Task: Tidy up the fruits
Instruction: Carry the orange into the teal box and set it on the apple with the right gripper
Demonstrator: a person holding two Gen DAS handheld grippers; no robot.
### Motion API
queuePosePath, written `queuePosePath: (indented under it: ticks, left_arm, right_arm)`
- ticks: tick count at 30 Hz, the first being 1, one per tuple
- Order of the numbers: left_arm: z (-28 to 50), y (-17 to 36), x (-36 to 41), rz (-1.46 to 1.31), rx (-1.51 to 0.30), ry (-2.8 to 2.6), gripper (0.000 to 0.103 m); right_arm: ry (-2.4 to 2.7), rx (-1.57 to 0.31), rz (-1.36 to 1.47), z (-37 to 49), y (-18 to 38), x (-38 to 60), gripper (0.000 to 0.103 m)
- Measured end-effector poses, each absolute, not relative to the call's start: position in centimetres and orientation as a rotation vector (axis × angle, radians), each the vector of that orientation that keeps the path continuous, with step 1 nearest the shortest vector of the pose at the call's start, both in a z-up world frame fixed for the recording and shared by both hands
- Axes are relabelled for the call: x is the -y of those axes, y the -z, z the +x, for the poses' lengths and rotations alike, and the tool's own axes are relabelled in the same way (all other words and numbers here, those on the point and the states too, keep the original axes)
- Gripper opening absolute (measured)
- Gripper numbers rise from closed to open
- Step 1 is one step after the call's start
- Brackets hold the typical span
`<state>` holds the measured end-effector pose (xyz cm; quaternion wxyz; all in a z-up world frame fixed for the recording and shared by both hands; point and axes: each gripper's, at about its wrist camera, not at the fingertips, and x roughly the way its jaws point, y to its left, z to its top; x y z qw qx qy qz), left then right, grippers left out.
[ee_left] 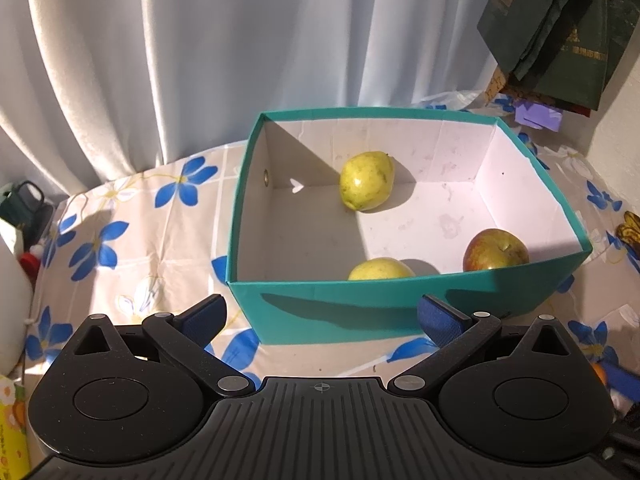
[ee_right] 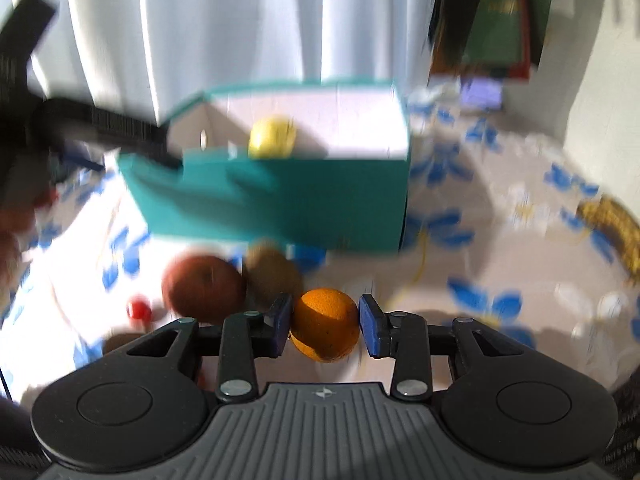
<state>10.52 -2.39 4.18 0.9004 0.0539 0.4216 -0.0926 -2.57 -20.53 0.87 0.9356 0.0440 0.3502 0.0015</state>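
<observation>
A teal box with a white inside stands on the flowered tablecloth. Two yellow-green pears and a red-green apple lie in it. My left gripper is open just before the box's near wall, with nothing between its fingers. In the blurred right wrist view, my right gripper is shut on an orange, blue pads against both its sides. Beyond it to the left, a red apple, a brown kiwi and a small red fruit lie before the box.
A banana lies on the cloth at the far right. White curtains hang behind the table, and dark green bags hang at the upper right. Bottles and clutter stand past the table's left edge.
</observation>
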Motion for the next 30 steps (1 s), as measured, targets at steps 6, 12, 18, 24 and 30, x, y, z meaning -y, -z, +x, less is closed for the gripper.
queuePosePath:
  ticks: [6, 12, 18, 24, 30]
  left_arm:
    - [10.6, -4.3, 2.1, 0.103, -0.874, 0.180, 0.103]
    - [10.9, -4.5, 1.5, 0.087, -0.872, 0.167, 0.103]
    - [11.0, -4.5, 0.7, 0.077, -0.873, 0.147, 0.103]
    - [11.4, -4.2, 0.4, 0.066, -0.886, 0.133, 0.103]
    - [11.5, -4.1, 0.8, 0.083, -0.897, 0.137, 0.103]
  right_arm:
    - [0.026, -0.538, 0.104, -0.2, -4.6, 21.1, 0.035]
    - [0.046, -0.437, 0.075, 3.5, -5.9, 20.9, 0.035]
    - [0.062, -0.476, 0.062, 7.1, -4.0, 20.6, 0.036]
    - [0.073, -0.555, 0.063, 9.2, -1.9, 20.7, 0.036]
    - [0.091, -0.604, 0.054, 10.4, -0.7, 20.5, 0.036]
